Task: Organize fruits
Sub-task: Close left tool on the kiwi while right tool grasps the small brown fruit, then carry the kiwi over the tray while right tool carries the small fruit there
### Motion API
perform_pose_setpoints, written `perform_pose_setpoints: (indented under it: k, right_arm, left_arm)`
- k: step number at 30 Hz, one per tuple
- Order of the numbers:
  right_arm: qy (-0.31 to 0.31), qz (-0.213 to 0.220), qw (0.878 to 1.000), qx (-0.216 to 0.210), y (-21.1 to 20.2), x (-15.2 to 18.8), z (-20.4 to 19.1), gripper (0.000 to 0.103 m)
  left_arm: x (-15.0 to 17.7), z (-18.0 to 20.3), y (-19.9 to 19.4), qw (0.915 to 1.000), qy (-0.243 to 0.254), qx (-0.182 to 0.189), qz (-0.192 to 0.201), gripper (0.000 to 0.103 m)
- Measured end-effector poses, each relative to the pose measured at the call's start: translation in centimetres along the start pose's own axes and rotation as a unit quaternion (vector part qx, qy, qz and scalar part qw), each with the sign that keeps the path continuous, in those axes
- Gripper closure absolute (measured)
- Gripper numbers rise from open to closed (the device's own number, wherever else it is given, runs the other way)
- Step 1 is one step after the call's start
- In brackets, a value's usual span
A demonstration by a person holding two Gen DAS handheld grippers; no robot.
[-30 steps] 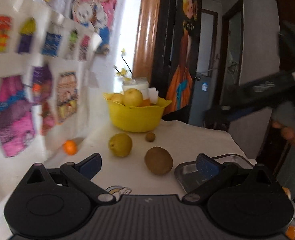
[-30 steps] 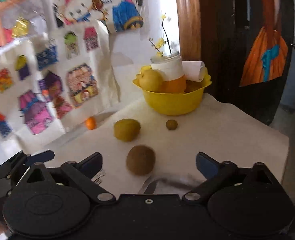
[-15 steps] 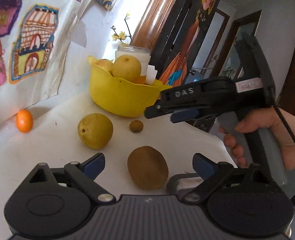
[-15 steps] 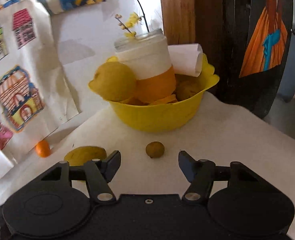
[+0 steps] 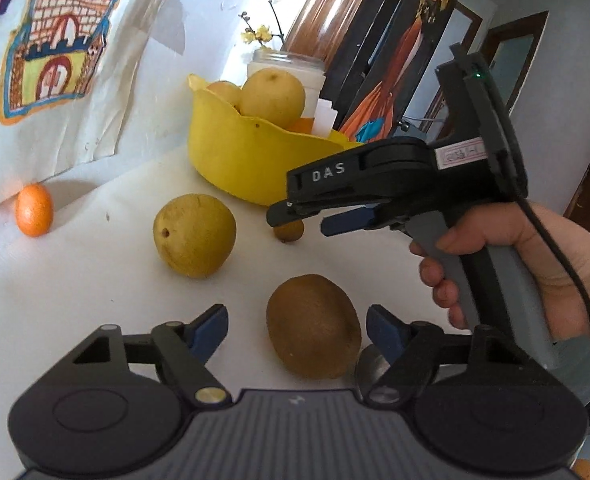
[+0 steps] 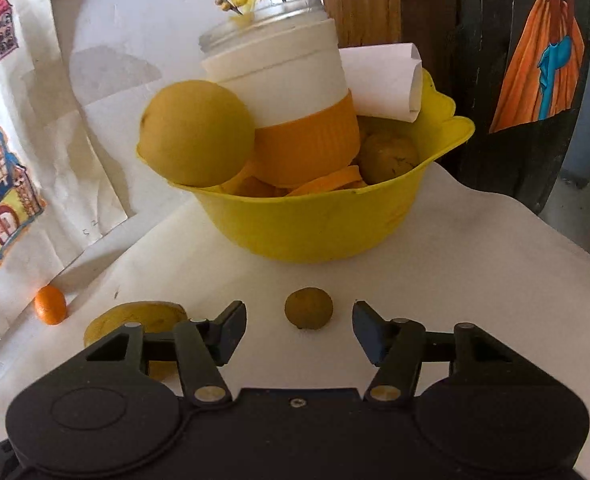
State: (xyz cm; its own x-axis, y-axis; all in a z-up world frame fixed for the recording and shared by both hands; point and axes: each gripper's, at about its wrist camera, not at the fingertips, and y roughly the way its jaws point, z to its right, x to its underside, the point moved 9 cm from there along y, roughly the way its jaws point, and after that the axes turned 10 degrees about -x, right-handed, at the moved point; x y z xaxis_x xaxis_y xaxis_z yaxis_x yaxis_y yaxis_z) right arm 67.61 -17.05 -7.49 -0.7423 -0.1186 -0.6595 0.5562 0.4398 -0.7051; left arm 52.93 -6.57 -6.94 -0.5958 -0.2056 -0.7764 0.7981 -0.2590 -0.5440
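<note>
Nearest us, our left gripper [image 5: 297, 328] brackets the kiwi [image 5: 313, 326]: its jaws have just been closing, yet a gap shows on the left side of the fruit and the right pad sits just beside it, not pressing. A metal tray [image 5: 369, 364] edge peeks out right of the kiwi.

Beyond the kiwi and to its left lies the pear [image 5: 194, 235], with bare cloth between the two. Our right gripper [image 6: 299, 330] reaches in beyond the kiwi; its jaws have just been narrowing too, and the small brown fruit [image 6: 309, 307] sits between them, clear of both pads. A hand [image 5: 535, 276] grips its handle right of the kiwi.

Far left of the kiwi, the small orange [image 5: 34, 216] rests at the wall's foot. Farthest from the kiwi stands the yellow bowl [image 6: 327, 224], heaped with fruit and a jar [image 6: 279, 64].

The white tablecloth [image 6: 475, 264] drops off at the right, toward a dark doorway; children's drawings [image 5: 55, 44] cover the left wall.
</note>
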Motion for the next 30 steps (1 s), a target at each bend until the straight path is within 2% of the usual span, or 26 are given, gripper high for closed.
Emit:
perform_pose_setpoints:
  k: [4, 9, 14, 18, 25, 30]
  right_arm:
    - [-0.002, -0.002, 1.0, 0.003, 1.0, 0.1, 0.3, 0.052]
    - [0.003, -0.001, 1.0, 0.002, 1.7, 0.4, 0.7, 0.055]
    - [-0.001, 0.004, 1.0, 0.001, 1.8, 0.2, 1.0, 0.056]
    - [-0.013, 0.005, 1.0, 0.007, 1.8, 0.2, 1.1, 0.071]
    - [-0.011, 0.002, 1.0, 0.003, 1.1, 0.9, 1.4, 0.072]
    - [-0.016, -0.003, 1.0, -0.003, -0.3, 1.7, 1.1, 0.072]
  left_arm:
    - [0.0, -0.2, 0.4, 0.9999, -0.001, -0.01, -0.008, 0.022]
    - [0.0, -0.1, 0.6, 0.9999, 0.0, -0.004, -0.014, 0.023]
    - [-0.2, 0.2, 1.5, 0.9998, -0.007, 0.005, -0.017, 0.03]
    - [-0.2, 0.8, 1.7, 0.9997, -0.005, 0.018, -0.014, 0.042]
    - [-0.1, 0.9, 1.5, 0.9998, 0.002, 0.016, -0.013, 0.044]
    - [0.1, 0.9, 0.7, 0.9998, 0.001, -0.002, -0.019, 0.044]
